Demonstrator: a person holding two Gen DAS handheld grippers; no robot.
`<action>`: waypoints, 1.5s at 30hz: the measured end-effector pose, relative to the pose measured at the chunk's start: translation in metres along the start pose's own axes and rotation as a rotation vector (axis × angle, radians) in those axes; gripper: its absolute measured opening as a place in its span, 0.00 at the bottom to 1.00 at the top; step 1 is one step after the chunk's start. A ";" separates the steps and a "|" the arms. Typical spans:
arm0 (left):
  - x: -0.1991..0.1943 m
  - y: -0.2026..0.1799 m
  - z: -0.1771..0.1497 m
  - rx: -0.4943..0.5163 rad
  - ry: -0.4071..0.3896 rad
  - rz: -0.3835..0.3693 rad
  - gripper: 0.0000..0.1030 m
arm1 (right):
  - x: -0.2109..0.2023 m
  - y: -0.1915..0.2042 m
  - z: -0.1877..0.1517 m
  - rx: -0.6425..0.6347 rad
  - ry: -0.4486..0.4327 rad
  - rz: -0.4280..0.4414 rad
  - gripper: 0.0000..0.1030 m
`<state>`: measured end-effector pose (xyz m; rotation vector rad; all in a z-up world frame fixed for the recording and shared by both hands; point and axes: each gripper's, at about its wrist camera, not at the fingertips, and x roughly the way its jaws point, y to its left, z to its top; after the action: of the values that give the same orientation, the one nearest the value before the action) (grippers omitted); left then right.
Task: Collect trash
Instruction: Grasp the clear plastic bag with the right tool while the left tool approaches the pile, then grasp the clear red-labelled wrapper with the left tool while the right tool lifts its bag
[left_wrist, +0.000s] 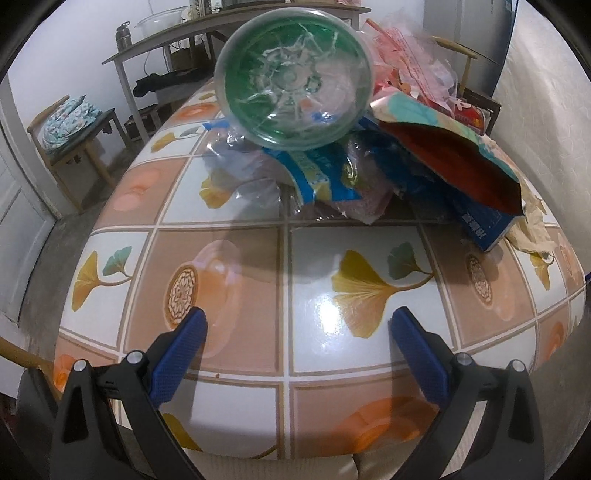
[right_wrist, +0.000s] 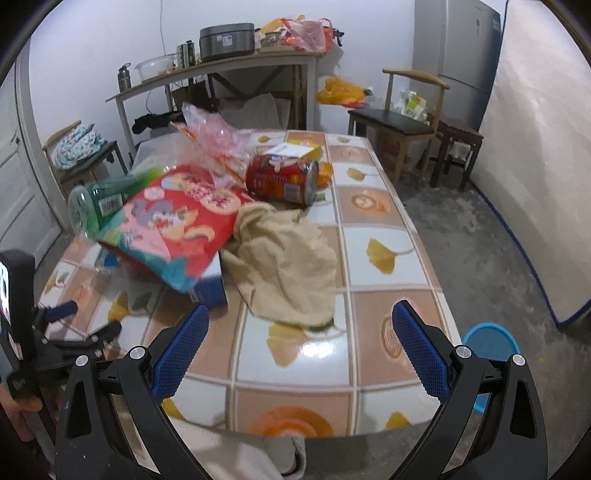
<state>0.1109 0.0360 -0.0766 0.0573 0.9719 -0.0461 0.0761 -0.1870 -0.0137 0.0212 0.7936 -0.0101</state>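
A pile of trash lies on the tiled table (left_wrist: 229, 266). A green plastic bottle (left_wrist: 293, 79) lies on top, its base toward me; it also shows in the right wrist view (right_wrist: 99, 203). Beside it are a red snack bag (right_wrist: 177, 229), a blue wrapper (left_wrist: 314, 173), a red can (right_wrist: 284, 179), a beige crumpled cloth (right_wrist: 284, 258) and pink plastic film (right_wrist: 214, 138). My left gripper (left_wrist: 297, 332) is open and empty, short of the pile. My right gripper (right_wrist: 301, 332) is open and empty over the table's near edge.
A blue bin (right_wrist: 489, 347) stands on the floor at the table's right. Chairs stand at the left (left_wrist: 74, 129) and far right (right_wrist: 402, 125). A side table (right_wrist: 221, 70) with pots lines the back wall. The other gripper's body (right_wrist: 22, 325) is at the left.
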 end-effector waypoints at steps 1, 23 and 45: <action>0.000 0.000 0.000 0.008 -0.003 -0.005 0.96 | 0.000 0.002 0.004 -0.005 -0.005 -0.001 0.93; -0.029 0.026 0.004 0.026 -0.106 -0.253 0.95 | 0.074 0.065 0.186 -0.311 -0.092 0.385 0.75; -0.062 0.032 0.032 0.012 -0.233 -0.470 0.55 | 0.121 0.058 0.196 -0.112 0.049 0.548 0.06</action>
<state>0.1049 0.0667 -0.0061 -0.1640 0.7355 -0.4806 0.3018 -0.1338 0.0381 0.1327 0.8153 0.5546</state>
